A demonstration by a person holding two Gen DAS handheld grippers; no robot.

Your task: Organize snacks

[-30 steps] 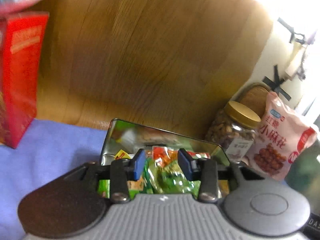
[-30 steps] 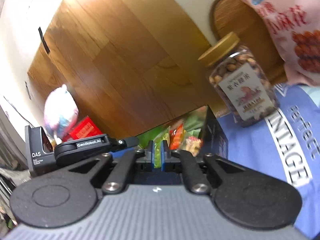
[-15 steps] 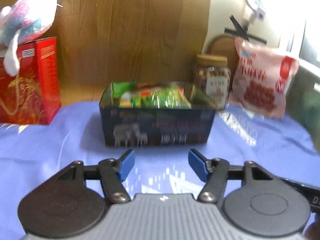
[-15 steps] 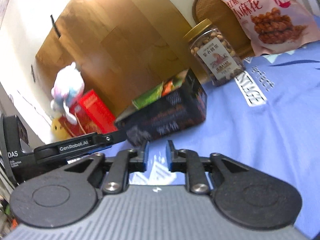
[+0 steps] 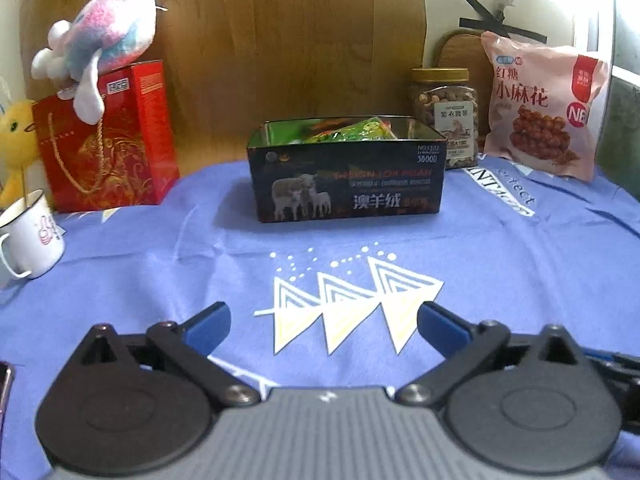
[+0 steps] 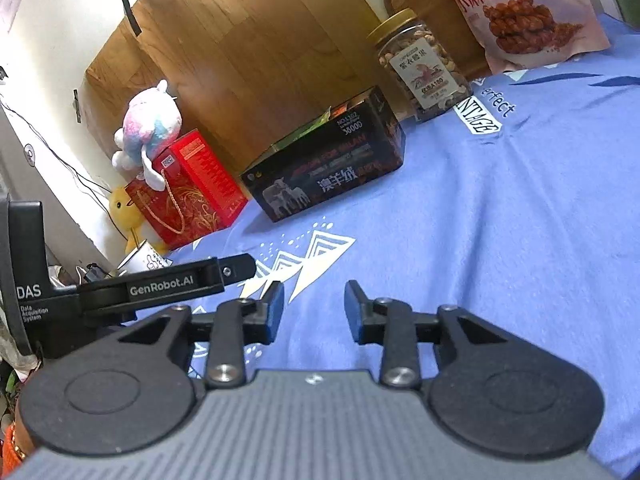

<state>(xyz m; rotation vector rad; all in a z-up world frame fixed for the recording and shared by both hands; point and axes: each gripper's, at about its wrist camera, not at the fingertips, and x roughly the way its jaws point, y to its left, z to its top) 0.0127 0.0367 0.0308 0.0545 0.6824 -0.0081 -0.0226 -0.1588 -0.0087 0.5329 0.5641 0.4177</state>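
A dark open box (image 5: 346,178) with sheep printed on its side stands on the blue cloth, and green and orange snack packets (image 5: 344,132) lie inside it. The same box (image 6: 324,176) shows at mid-left in the right wrist view. My left gripper (image 5: 324,330) hangs over the cloth well in front of the box, its jaws opening wide with nothing between them. My right gripper (image 6: 314,312) is also back from the box, its jaws opening and empty. The left gripper's body (image 6: 168,284) shows at the left of the right wrist view.
A nut jar (image 5: 444,114) with a gold lid and a pink snack bag (image 5: 540,108) stand behind the box at the right. A red gift box (image 5: 108,140) topped by a plush toy (image 5: 100,40) is at the left, with a white mug (image 5: 30,236) near it. The wooden wall (image 5: 280,40) closes the back.
Both grippers have pulled back from over the box toward the near side of the cloth. Both sets of jaws have opened; the left much wider. The packets stay in the box.
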